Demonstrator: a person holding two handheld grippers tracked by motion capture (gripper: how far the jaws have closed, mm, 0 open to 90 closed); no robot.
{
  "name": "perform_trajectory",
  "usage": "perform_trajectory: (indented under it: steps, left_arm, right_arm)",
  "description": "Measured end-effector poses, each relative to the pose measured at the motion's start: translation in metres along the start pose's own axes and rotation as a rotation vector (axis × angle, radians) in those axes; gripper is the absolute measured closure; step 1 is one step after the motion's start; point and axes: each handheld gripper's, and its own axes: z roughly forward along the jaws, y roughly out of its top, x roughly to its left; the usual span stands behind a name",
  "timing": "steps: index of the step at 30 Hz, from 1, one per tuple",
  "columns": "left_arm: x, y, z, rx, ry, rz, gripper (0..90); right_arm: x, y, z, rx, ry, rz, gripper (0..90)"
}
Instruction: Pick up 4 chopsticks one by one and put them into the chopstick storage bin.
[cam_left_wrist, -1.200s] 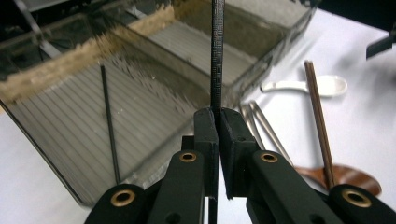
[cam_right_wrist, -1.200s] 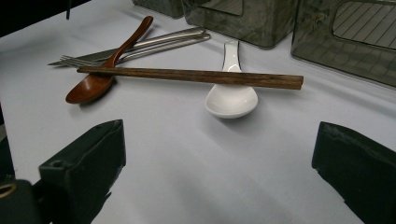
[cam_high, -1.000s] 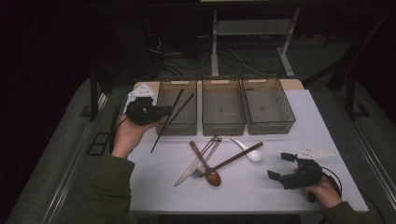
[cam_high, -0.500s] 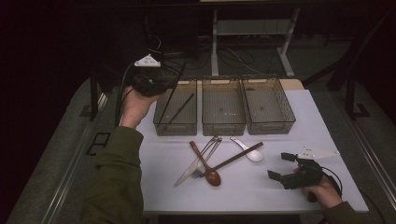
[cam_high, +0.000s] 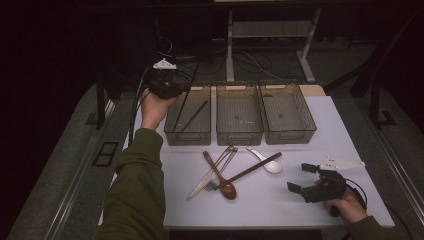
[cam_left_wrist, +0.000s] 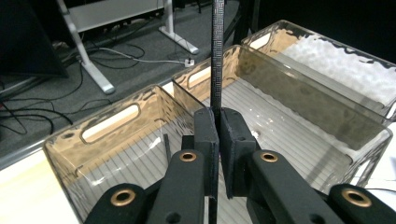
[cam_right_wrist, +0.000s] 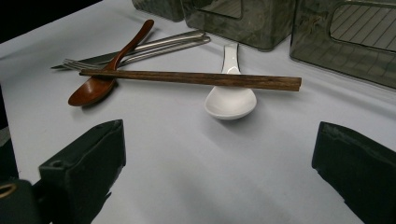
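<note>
My left gripper (cam_high: 174, 89) is held up over the back left corner of the left clear bin (cam_high: 187, 134), shut on a black chopstick (cam_high: 186, 97) that slants down into it. In the left gripper view the jaws pinch the black chopstick (cam_left_wrist: 217, 60) upright above the left clear bin (cam_left_wrist: 109, 123). A second black chopstick (cam_high: 195, 115) lies inside that bin. My right gripper (cam_high: 299, 178) rests open at the table's front right, its jaws wide apart, empty (cam_right_wrist: 219, 163).
Loose cutlery lies mid-table: a wooden spoon (cam_high: 220, 177), a brown chopstick (cam_right_wrist: 191, 78) resting across a white spoon (cam_right_wrist: 230, 95), a knife (cam_high: 202, 182) and a fork (cam_right_wrist: 140, 49). The middle bin (cam_high: 239, 136) and right bin (cam_high: 288, 135) stand in a row.
My left gripper has lifted the black chopstick from beside the left bin up and over its back corner. The right gripper has stayed put.
</note>
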Motion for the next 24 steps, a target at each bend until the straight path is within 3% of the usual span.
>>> perform_trajectory:
  steps: [6, 13, 24]
  left_arm:
    - [0.000, -0.008, 0.016, 0.062, 0.011, -0.001, 84.6]
    - [0.007, -0.025, 0.033, 0.123, 0.025, -0.047, 84.6]
    - [0.009, -0.040, 0.053, 0.164, 0.066, -0.097, 84.4]
  right_arm:
    - [0.000, 0.000, 0.000, 0.000, 0.002, 0.000, 2.5]
    - [0.000, 0.000, -0.001, 0.000, 0.002, 0.001, 2.5]
    - [0.000, 0.000, 0.000, 0.000, 0.004, -0.001, 2.6]
